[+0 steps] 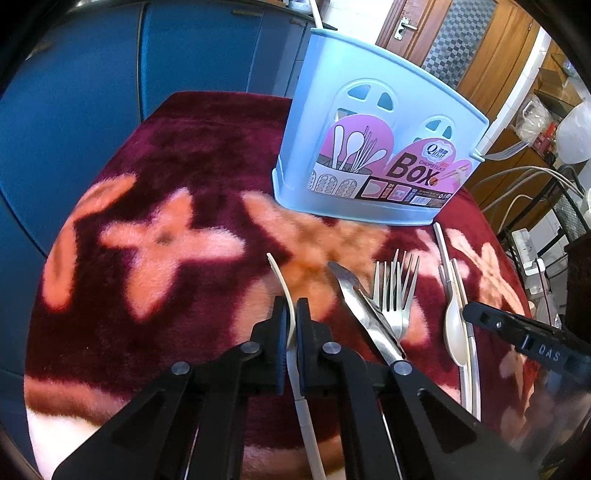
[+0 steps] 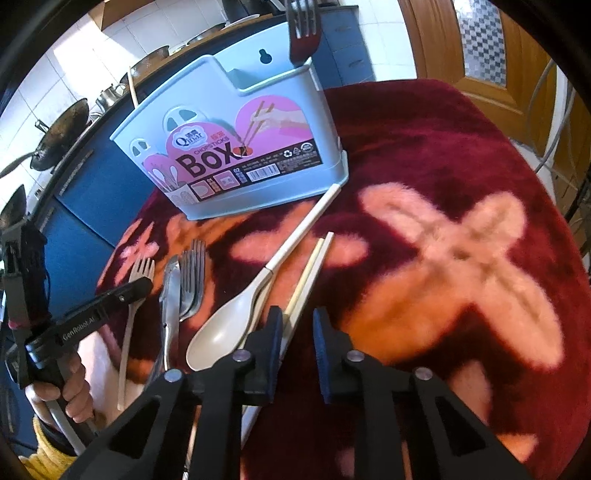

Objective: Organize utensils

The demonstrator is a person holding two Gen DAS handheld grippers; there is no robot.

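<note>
A light blue utensil box stands at the far side of a red floral blanket; it also shows in the right wrist view, with a metal fork standing in it. My left gripper is shut on a beige plastic fork, seen from the side. Beside it lie a metal knife, metal forks, a beige spoon and chopsticks. My right gripper is open over the blanket, its left finger beside the chopsticks.
Blue cabinets stand behind the table. Woks and pots sit on a counter at the left. A wooden door and a wire rack are to the right. The blanket's right half holds no utensils.
</note>
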